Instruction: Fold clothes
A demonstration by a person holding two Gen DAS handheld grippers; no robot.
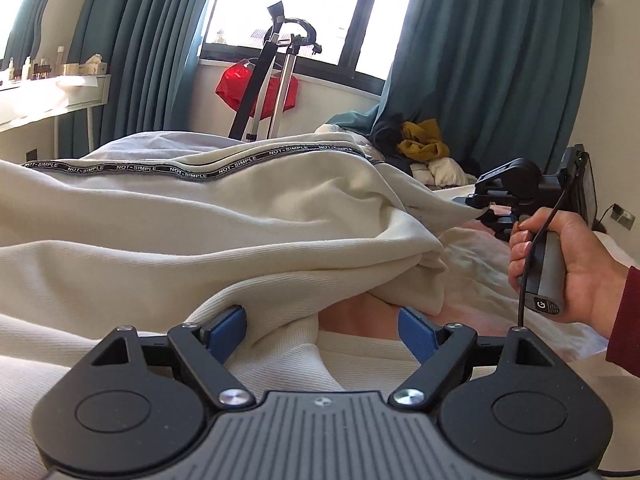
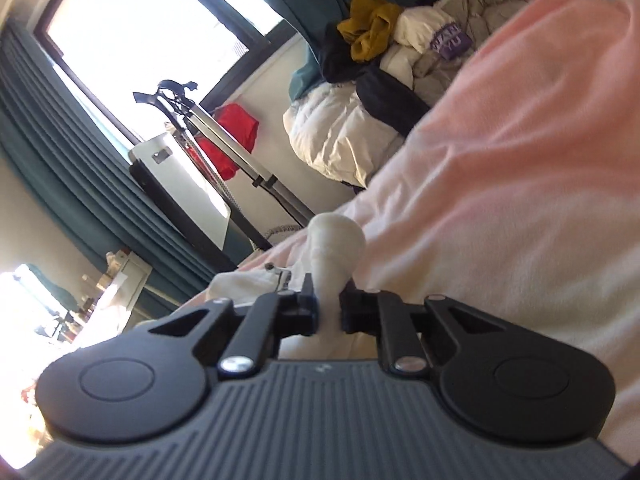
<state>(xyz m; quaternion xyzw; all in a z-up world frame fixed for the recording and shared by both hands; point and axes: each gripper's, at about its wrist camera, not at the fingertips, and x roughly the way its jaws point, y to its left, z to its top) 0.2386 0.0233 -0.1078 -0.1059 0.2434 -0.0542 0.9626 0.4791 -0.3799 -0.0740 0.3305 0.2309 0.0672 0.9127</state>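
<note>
A large cream garment (image 1: 208,224) with black lettered tape (image 1: 192,173) along one edge lies rumpled on the pink bed cover (image 1: 476,304). My left gripper (image 1: 322,332) stands open low over it; a fold of the cream cloth lies between its blue pads (image 1: 226,330) without being pinched. To the right, a hand (image 1: 580,268) holds my right gripper (image 1: 490,212), which pinches a corner of the garment. In the right wrist view the right gripper (image 2: 329,308) is rolled sideways and shut on a bunched tuft of cream cloth (image 2: 336,240).
A pile of other clothes (image 1: 424,148) (image 2: 372,32) sits at the far end of the bed. A garment steamer stand (image 1: 276,80) with a red item (image 1: 234,86) is by the window. A dressing table (image 1: 60,96) stands at left. Teal curtains hang behind.
</note>
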